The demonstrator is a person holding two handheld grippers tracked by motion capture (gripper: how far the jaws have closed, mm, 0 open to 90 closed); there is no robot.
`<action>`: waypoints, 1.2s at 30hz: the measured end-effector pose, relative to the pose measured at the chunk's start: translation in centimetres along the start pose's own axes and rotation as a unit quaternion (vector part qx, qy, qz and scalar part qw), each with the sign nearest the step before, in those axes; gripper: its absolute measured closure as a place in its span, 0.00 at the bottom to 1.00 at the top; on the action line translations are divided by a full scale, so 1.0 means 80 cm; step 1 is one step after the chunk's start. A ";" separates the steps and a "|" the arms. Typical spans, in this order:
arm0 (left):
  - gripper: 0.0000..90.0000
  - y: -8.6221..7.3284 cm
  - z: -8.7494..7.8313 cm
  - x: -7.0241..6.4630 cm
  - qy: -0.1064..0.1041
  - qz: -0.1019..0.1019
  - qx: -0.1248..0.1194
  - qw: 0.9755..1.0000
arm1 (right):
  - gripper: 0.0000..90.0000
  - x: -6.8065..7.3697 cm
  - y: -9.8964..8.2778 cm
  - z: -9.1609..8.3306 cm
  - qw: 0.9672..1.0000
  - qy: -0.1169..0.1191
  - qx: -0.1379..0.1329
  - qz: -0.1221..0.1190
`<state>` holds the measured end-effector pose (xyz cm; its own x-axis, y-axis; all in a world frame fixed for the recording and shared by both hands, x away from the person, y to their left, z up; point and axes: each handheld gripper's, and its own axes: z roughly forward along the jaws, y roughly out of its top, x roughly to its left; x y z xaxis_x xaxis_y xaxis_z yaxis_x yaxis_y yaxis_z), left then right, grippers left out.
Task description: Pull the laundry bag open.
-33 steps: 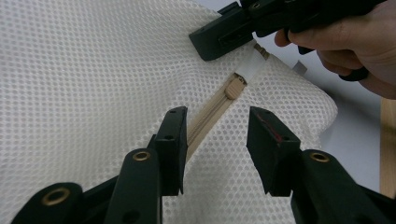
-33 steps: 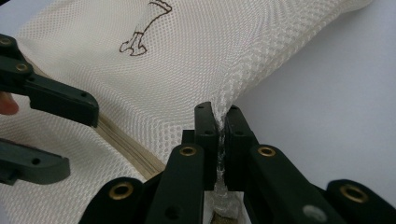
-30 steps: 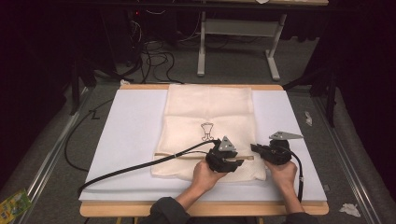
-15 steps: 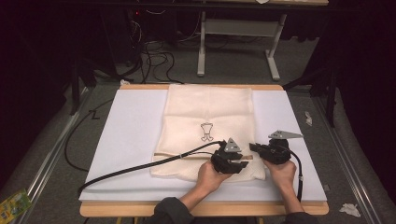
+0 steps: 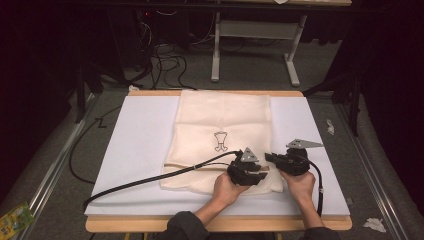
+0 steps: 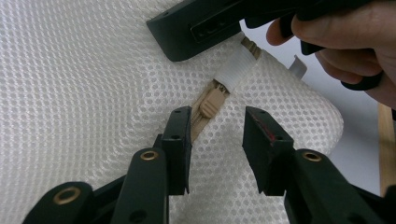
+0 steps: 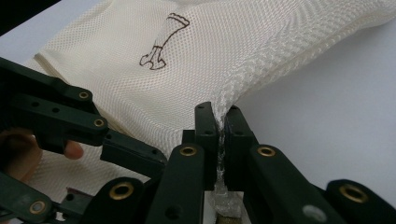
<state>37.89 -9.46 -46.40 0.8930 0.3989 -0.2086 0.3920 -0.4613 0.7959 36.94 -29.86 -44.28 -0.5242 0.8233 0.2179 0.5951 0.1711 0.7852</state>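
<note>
A cream mesh bag (image 5: 224, 137) is laid flat on the white sheet (image 5: 140, 150) covering the desk (image 5: 215, 223), running from the far edge toward the near edge, right of centre. A small dark drawing (image 5: 220, 141) is printed at its middle.

The left tongs (image 5: 252, 172) are held low over the bag's near right corner, the left hand (image 5: 227, 189) wrapped round the body from the near side, the forearm entering from the near edge. In the left gripper view the jaws are seen parted, resting on the mesh on either side of a tan zipper pull (image 6: 211, 102); nothing is gripped. A white ribbed tab (image 6: 236, 69) is seen just beyond the pull.

The right tongs (image 5: 272, 159) are held just beside them, at the bag's right edge, the right hand (image 5: 298, 181) gripping from the near side. In the right gripper view the jaws are seen closed tight on a pinched ridge of the mesh (image 7: 223, 122), which is drawn up taut from the sheet. The zipper detail is given by the left gripper view; the pinch is given by the right gripper view.
</note>
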 end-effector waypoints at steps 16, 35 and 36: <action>0.69 -0.003 0.008 0.005 -0.005 -0.017 0.001 1.000 | 0.98 0.010 0.005 0.005 1.000 0.013 -0.003 -0.007; 0.75 -0.002 0.004 0.005 -0.041 -0.022 -0.008 0.999 | 0.98 0.010 0.004 0.008 1.000 0.015 -0.005 -0.007; 0.76 -0.002 0.004 0.005 -0.040 -0.021 -0.009 0.999 | 0.98 0.010 0.004 0.008 1.000 0.016 -0.004 -0.007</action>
<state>38.31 -9.50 -46.81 0.8910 0.3528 -0.2857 0.4259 -0.4317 0.7951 37.08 -28.77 -44.26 -0.5512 0.8032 0.2260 0.5834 0.1774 0.7925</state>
